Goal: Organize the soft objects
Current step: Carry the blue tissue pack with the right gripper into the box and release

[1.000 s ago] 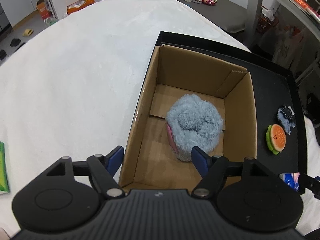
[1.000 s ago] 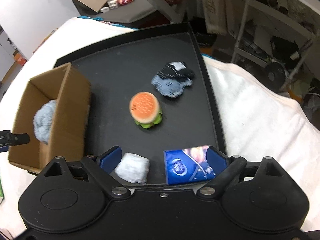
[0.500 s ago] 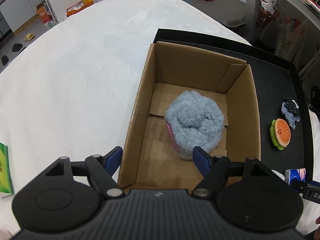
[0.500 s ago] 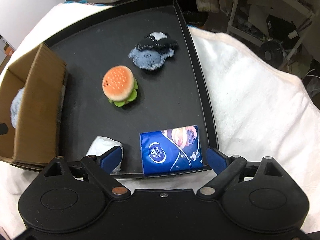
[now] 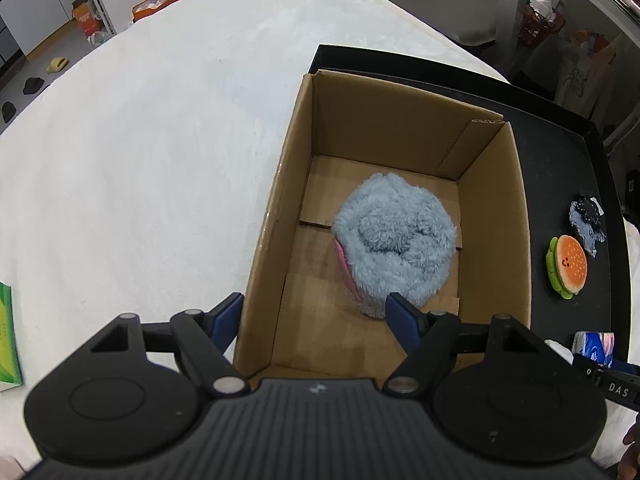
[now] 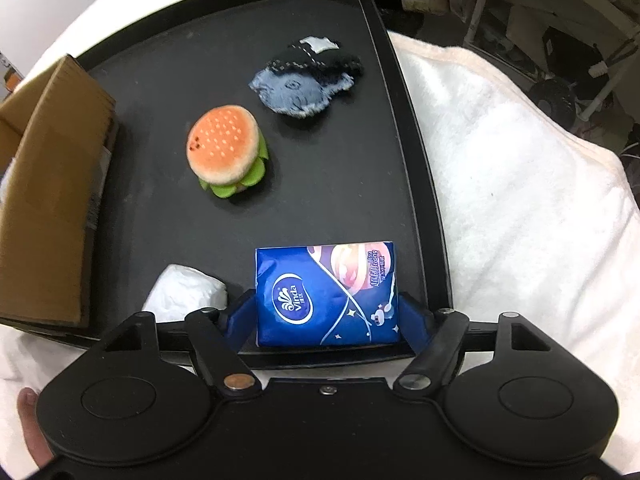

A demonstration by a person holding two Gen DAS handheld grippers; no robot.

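Note:
My right gripper [image 6: 327, 318] is down at the near edge of the black tray [image 6: 421, 200]. Its jaws are closing, and both blue pads touch the sides of the blue tissue pack [image 6: 324, 292], which lies flat on the tray. A burger plush [image 6: 226, 148] and a dark blue plush [image 6: 306, 80] lie farther back. A white crumpled wad [image 6: 184, 292] sits left of the pack. My left gripper [image 5: 314, 316] hangs open over the near left wall of the cardboard box [image 5: 400, 120] and holds nothing. A fluffy light-blue plush [image 5: 394, 240] lies inside the box.
The box stands on the tray's left part, and the tray rests on a white fluffy cover [image 5: 160, 140]. A green item [image 5: 6, 332] lies at the cover's left edge. Shelves and clutter stand beyond the tray on the right.
My right gripper has sunk toward the tray and come over the tissue pack, and its jaws have narrowed onto the pack's sides. The left gripper has stayed put.

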